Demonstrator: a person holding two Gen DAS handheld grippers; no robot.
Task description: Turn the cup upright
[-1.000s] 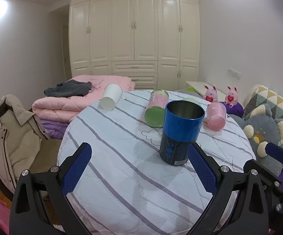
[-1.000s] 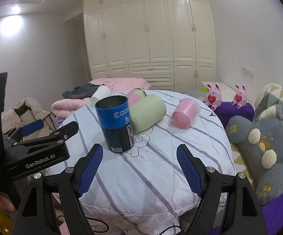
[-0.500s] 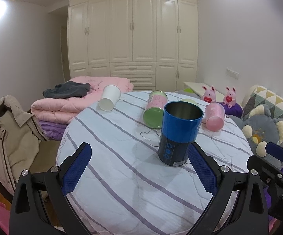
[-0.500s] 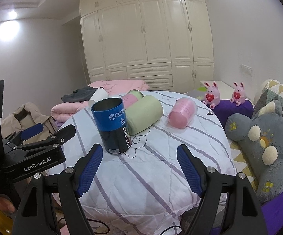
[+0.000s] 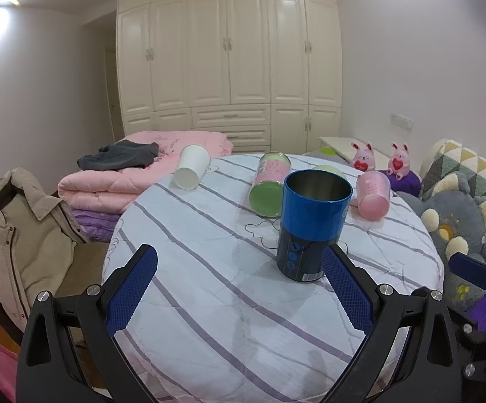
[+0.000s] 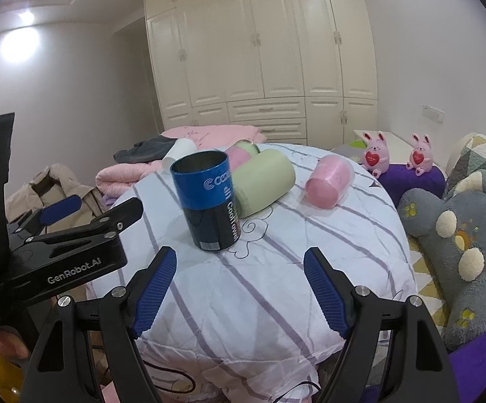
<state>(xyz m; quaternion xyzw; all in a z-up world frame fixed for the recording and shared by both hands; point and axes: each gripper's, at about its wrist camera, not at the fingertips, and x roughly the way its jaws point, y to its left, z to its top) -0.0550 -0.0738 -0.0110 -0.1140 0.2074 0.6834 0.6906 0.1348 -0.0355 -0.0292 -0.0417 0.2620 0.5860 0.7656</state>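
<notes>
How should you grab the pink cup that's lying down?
Grip the pink cup across the middle of its round side wall, coming down from above with the right gripper, which is open. It lies on its side on the table, closed end toward the camera, so its ends give nothing to pinch.

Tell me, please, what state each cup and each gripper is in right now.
blue cup: upright, mouth up, ungripped.
white cup: on its side.
green-and-pink can: on its side.
pale green cup: on its side.
pink cup: on its side.
left gripper: open, empty.
right gripper: open, empty.
</notes>
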